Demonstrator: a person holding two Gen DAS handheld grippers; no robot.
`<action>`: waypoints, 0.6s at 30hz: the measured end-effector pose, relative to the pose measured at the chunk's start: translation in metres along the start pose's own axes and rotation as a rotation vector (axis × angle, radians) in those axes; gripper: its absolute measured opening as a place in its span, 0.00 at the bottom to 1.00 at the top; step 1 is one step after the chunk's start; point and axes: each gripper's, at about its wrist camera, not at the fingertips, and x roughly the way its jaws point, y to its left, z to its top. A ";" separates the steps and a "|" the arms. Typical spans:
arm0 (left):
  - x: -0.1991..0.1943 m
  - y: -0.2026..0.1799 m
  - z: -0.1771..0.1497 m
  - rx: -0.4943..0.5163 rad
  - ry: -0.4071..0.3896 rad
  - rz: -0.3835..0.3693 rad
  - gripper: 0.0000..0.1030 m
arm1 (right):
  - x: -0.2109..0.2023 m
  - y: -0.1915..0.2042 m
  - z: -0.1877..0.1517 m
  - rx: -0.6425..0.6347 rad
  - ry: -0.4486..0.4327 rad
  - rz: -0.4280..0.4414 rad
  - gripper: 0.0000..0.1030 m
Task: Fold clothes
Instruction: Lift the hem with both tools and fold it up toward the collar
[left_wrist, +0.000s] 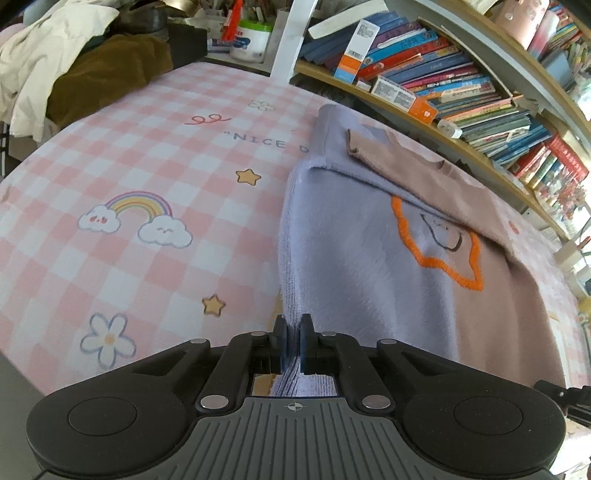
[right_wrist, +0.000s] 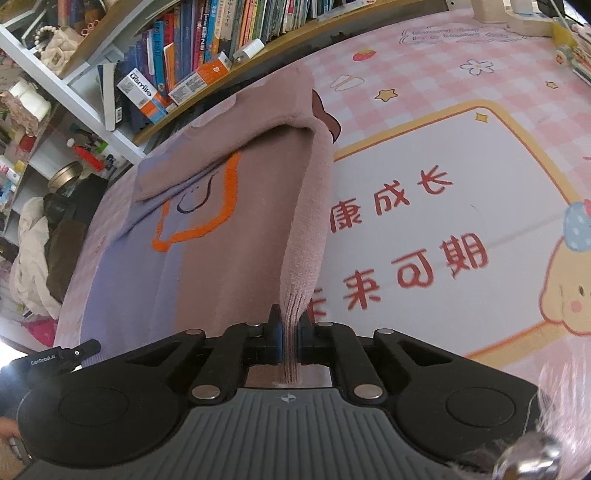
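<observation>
On the pink checked mat (left_wrist: 155, 177) lies the sweater (left_wrist: 369, 266), a two-tone knit, lilac on one half and dusty pink on the other, with an orange-outlined motif (left_wrist: 439, 251) on the chest. Both sleeves look folded across the body. Judging by drape: soft, light, stretchy, not slippery; it will sag between grips, so the ribbed hem corners are the right hold. Left gripper (left_wrist: 293, 338) is clamped on the lilac hem edge, fabric running straight out from between the pads. Right gripper (right_wrist: 290, 338) is pinching the pink hem edge, which is lifted off the mat into a ridge. Behind the sweater: bookshelf (left_wrist: 461, 85); clothes pile (left_wrist: 74, 62) at the far left.
</observation>
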 end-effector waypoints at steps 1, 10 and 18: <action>-0.004 0.001 -0.002 -0.006 -0.001 -0.006 0.05 | -0.004 0.000 -0.003 -0.002 -0.001 0.002 0.06; -0.031 0.008 -0.032 -0.034 0.010 -0.021 0.05 | -0.031 -0.011 -0.030 -0.001 0.032 0.018 0.06; -0.048 0.013 -0.058 -0.052 0.037 -0.021 0.04 | -0.046 -0.027 -0.046 0.042 0.098 0.058 0.06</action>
